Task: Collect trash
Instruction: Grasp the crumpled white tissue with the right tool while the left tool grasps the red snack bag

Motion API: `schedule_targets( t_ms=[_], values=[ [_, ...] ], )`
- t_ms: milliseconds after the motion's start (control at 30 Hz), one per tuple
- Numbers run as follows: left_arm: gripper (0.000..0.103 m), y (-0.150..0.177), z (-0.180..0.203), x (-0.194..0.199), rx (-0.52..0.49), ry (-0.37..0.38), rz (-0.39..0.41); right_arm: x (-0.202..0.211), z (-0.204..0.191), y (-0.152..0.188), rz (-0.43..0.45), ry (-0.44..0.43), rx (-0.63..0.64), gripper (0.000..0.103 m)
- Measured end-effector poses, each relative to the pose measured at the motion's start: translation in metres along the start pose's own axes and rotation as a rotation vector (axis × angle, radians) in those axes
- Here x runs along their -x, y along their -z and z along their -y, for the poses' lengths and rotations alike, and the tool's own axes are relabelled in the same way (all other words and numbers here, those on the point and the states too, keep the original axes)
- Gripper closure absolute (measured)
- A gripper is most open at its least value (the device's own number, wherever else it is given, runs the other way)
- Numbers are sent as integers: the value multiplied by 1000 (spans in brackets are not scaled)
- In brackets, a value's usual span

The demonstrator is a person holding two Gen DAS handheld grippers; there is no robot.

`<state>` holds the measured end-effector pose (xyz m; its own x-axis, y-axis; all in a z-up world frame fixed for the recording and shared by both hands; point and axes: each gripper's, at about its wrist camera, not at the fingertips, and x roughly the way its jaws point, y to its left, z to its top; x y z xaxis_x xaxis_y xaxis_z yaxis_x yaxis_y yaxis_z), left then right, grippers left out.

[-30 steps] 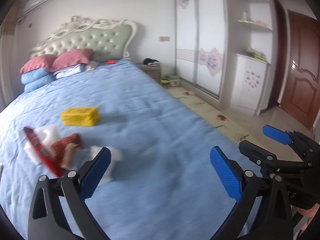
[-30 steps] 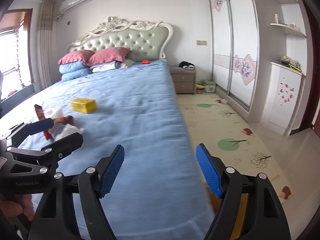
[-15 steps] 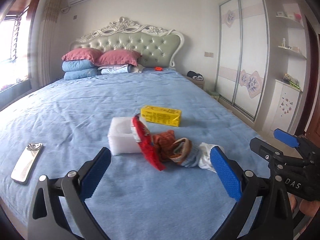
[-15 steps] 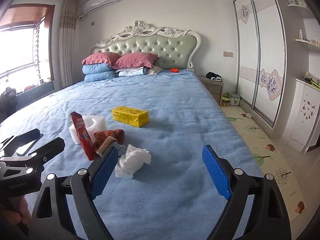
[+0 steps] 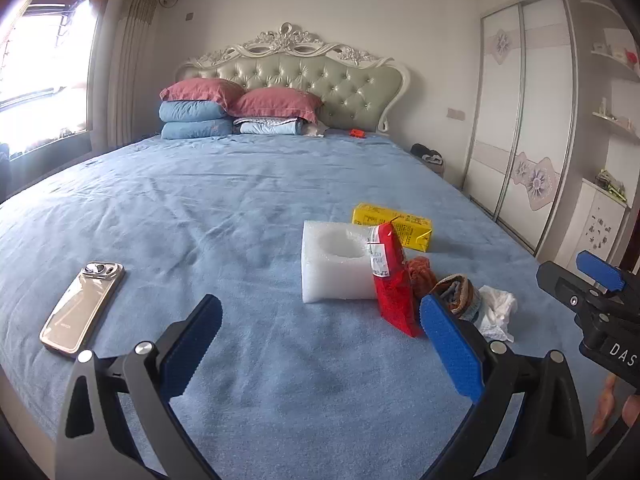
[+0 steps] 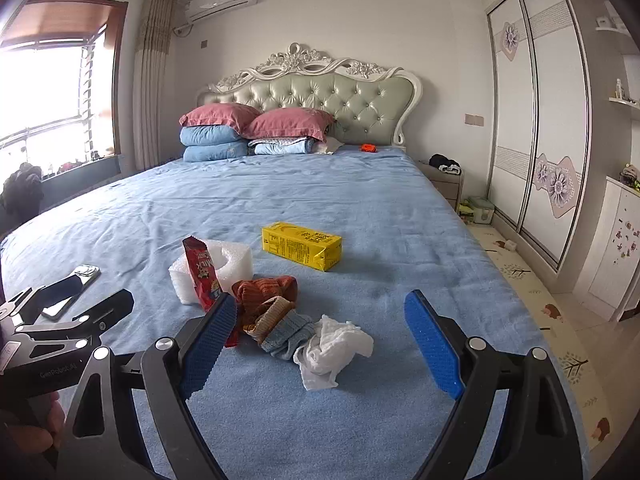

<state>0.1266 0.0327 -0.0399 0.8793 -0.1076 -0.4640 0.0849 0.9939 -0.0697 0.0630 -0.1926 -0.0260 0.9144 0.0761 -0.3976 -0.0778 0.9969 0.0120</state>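
Trash lies on the blue bed: a yellow carton (image 6: 302, 245) (image 5: 394, 226), a white foam block (image 6: 224, 266) (image 5: 336, 266), a red snack wrapper (image 6: 202, 274) (image 5: 394, 282), a crumpled white tissue (image 6: 330, 350) (image 5: 496, 312) and rolled socks (image 6: 276, 314) (image 5: 454, 294). My left gripper (image 5: 320, 350) is open and empty, short of the foam block. My right gripper (image 6: 320, 346) is open and empty, with the tissue and socks between its fingers' line of sight.
A gold phone (image 5: 82, 308) lies on the bed at the left. Pillows (image 6: 256, 128) are stacked at the headboard, with a small orange object (image 6: 368, 147) beside them. A wardrobe (image 6: 536, 120) and play mat (image 6: 532, 304) are to the right of the bed.
Both grippers have swung left toward the bed. The trash pile now sits in front of them and the phone has come into view. Both stay open.
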Motion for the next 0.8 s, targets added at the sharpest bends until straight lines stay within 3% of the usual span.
schedule_targets(
  t_ms=[800],
  values=[
    [4, 4, 24, -31, -30, 26, -85, -13, 34, 10, -53, -5, -37, 19]
  ],
)
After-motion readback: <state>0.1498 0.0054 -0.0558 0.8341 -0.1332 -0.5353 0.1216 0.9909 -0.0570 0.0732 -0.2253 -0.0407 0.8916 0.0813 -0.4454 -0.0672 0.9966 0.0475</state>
